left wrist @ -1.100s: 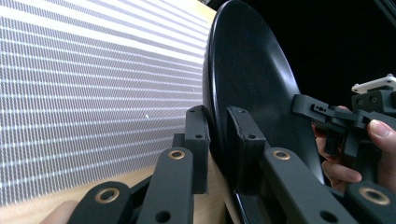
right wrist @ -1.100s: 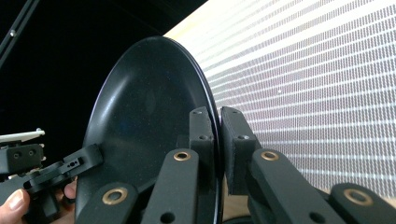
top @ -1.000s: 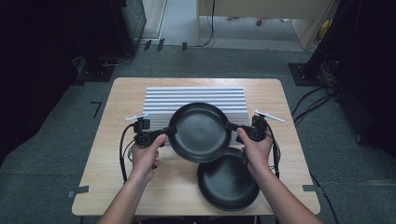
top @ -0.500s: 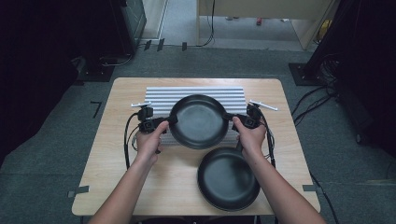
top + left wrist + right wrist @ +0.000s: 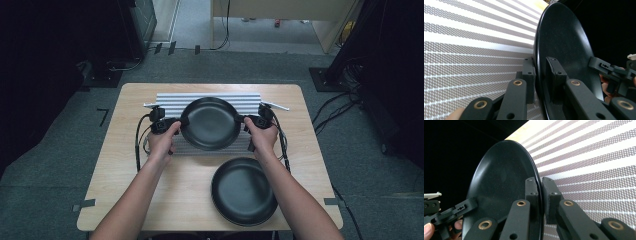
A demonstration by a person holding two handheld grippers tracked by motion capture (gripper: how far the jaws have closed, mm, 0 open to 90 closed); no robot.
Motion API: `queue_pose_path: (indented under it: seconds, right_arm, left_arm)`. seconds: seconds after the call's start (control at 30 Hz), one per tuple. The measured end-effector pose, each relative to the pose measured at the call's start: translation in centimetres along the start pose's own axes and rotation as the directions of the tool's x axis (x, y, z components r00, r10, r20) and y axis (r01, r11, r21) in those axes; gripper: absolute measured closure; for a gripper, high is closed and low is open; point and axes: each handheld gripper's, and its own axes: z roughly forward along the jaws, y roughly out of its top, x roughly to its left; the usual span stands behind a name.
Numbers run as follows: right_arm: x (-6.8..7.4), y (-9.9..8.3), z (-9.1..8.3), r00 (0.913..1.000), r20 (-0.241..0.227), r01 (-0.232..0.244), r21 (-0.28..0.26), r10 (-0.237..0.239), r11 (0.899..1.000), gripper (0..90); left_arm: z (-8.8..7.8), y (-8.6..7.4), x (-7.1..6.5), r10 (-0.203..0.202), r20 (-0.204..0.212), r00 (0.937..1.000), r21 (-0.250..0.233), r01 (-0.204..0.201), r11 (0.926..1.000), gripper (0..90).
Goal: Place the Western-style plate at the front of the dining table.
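Observation:
A black round plate is held level over the striped mat at the table's back middle. My left gripper is shut on its left rim and my right gripper is shut on its right rim. In the left gripper view the jaws pinch the plate's edge, with the mat behind. The right gripper view has the jaws clamped on the plate's rim over the mat. A second black plate lies on the table at the front right.
The wooden table has bare room at the front left. Cables trail from both grippers. A white strip sticks out from the right gripper. Dark equipment and cables stand on the floor around the table.
Both grippers have carried the upper plate away from the person, off the lower plate and over the striped mat. The lower plate stays in place.

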Motion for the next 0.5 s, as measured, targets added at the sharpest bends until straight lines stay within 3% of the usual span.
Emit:
queue_pose_path:
  seconds: [0.5]
  right_arm:
    - [-1.4, 1.1, 3.5, 0.9985, 0.054, -0.007, 0.002, 0.007, 1.000, 83.2]
  left_arm:
    - [3.0, 1.6, 2.0, -0.017, -0.068, 0.9975, 0.032, 0.019, 0.9993, 77.4]
